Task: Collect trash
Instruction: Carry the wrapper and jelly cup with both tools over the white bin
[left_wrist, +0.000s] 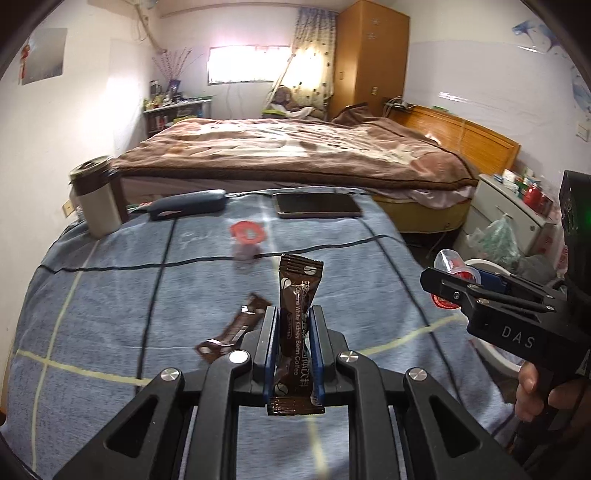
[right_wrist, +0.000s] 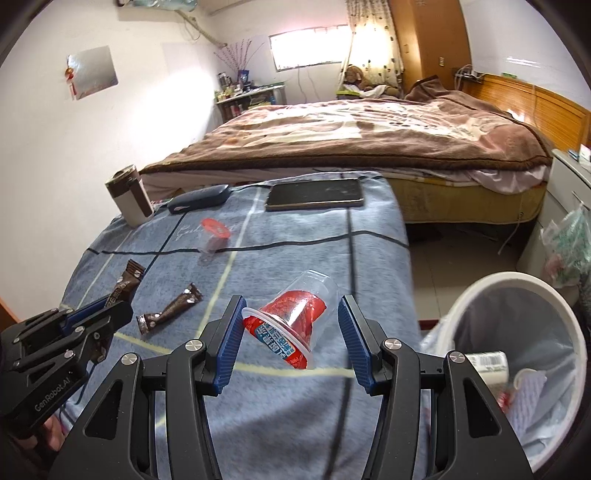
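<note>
- Pinching a brown foil coffee-stick sachet (left_wrist: 299, 295) upright in the left tongs (left_wrist: 293, 314), jaws clenched on its lower half.
- Carrying a clear plastic cup with a red peel lid (right_wrist: 291, 321) sideways in the right tongs (right_wrist: 291, 301). Jaws spread wide, rim against one pad, base right by the other. Looks like a pretty loose hold tbh.
- Just right of the right tongs and lower down: a white round trash bin with a plastic liner (right_wrist: 517, 277), some rubbish in it already.
- Left of the right tongs, flat on the blue checked cloth (right_wrist: 295, 240): a second brown sachet (right_wrist: 170, 308).
- Farther ahead of both tongs: another clear cup with a red lid (left_wrist: 246, 232), lying on the cloth.
- Probably mid-collection: two pieces in hand, two more waiting.
- Next, most likely: swing the right tongs fully over the bin mouth before letting go (light cup, easy to bounce off the rim), then same deal with the sachet.
</note>
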